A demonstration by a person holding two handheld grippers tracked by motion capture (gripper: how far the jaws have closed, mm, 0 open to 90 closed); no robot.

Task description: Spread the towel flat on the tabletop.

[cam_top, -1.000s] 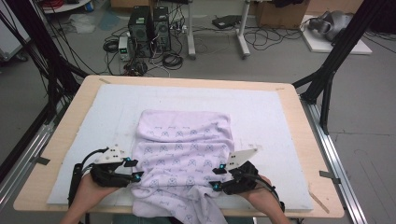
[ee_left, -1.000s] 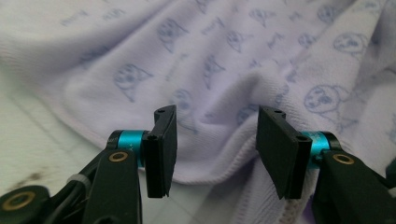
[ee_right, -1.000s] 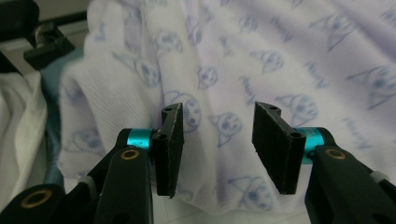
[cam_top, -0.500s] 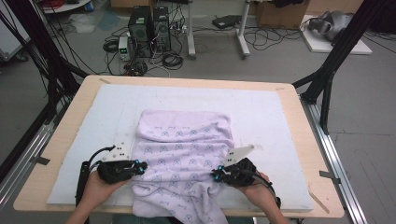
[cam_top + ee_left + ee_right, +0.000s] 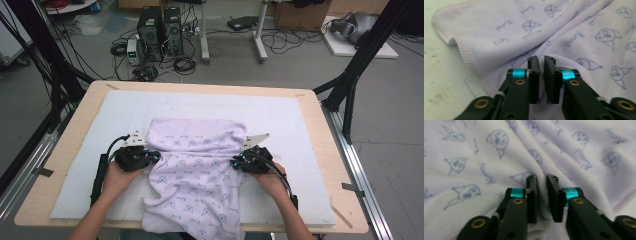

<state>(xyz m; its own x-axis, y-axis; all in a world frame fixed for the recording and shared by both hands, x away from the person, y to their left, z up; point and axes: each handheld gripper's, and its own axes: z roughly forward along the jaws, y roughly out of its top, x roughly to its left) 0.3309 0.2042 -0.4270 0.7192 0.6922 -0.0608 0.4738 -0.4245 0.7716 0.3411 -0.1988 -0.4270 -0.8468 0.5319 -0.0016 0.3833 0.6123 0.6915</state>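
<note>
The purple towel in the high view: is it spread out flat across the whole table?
No, the towel is bunched in the middle of the white mat, with its near end drooping over the table's front edge.

Your left tongs and right tongs are built alike: black jaws with small screw holes, a bright blue collar on each, brass rivets along black arms. Both carry a grey three-cornered plate and a looping black cable. Your forearms are bare.
</note>
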